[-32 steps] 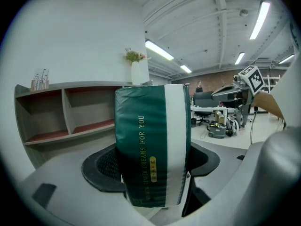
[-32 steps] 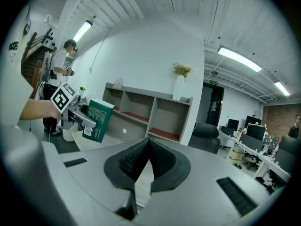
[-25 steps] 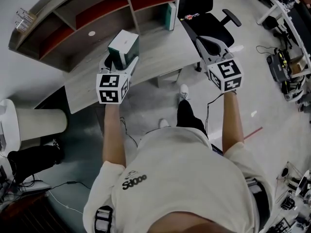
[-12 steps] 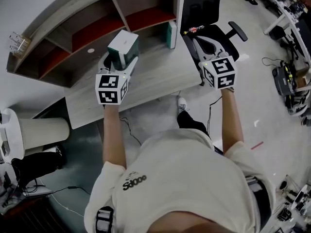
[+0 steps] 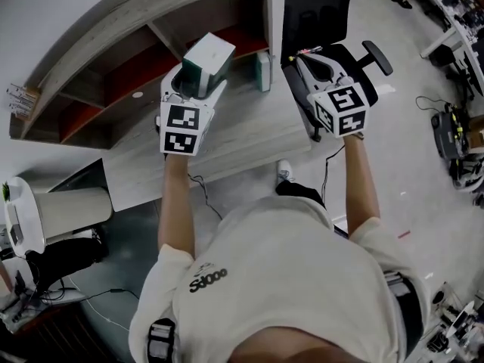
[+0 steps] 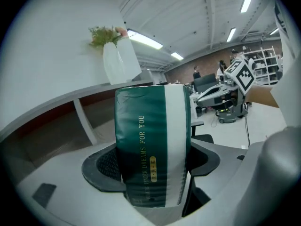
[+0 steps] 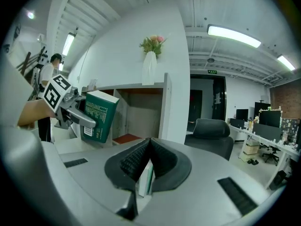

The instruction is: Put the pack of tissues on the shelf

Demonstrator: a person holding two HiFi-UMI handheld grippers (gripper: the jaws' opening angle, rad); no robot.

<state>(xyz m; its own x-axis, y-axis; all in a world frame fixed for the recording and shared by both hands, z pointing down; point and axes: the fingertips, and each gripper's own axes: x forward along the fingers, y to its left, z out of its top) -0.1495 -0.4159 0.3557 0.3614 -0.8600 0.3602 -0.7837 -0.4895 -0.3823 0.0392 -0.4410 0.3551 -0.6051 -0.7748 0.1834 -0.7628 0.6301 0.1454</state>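
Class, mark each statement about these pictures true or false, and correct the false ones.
1. The left tool grips the tissue pack. True.
2. The right tool has its jaws apart. False: they are together and hold nothing.
3. A vase of flowers stands on top of the shelf. True.
4. That tissue pack rests on the desk. False: it is held in the air above the desk, in front of the shelf.
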